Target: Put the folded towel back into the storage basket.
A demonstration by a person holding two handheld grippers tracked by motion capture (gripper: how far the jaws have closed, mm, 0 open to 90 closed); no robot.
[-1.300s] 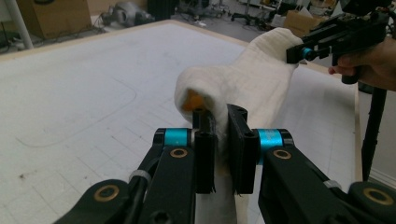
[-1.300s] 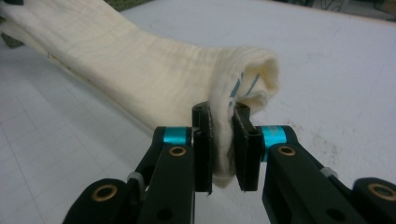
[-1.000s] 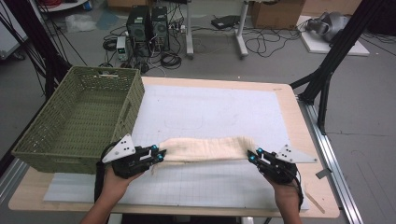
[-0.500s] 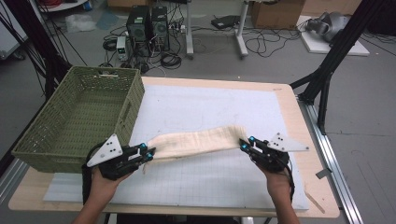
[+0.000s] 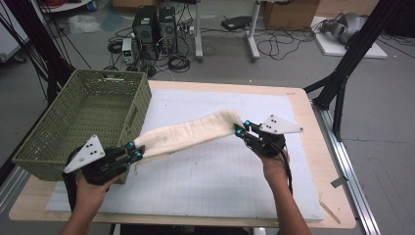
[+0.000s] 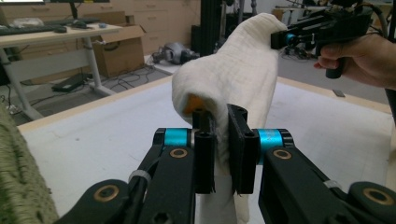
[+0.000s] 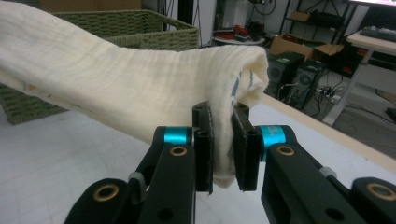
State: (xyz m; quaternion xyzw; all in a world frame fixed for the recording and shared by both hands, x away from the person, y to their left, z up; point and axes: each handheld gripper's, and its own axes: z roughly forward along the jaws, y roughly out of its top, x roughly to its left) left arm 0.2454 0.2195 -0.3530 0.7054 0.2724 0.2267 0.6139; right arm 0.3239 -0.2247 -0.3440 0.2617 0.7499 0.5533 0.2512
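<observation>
High view | left gripper point(image 5: 137, 150) lower left, clamped on cloth point(image 5: 188, 134) end | right gripper point(image 5: 240, 128) centre right, clamped on other end | basket point(image 5: 46, 148) left, beside cloth

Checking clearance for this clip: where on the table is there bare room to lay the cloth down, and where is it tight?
The white mat is bare from the basket across to its right edge, under and beyond the cloth stretched between the left gripper and right gripper. The basket's inside looks bare too. It is tight at the basket's near right corner, by the left gripper.
</observation>
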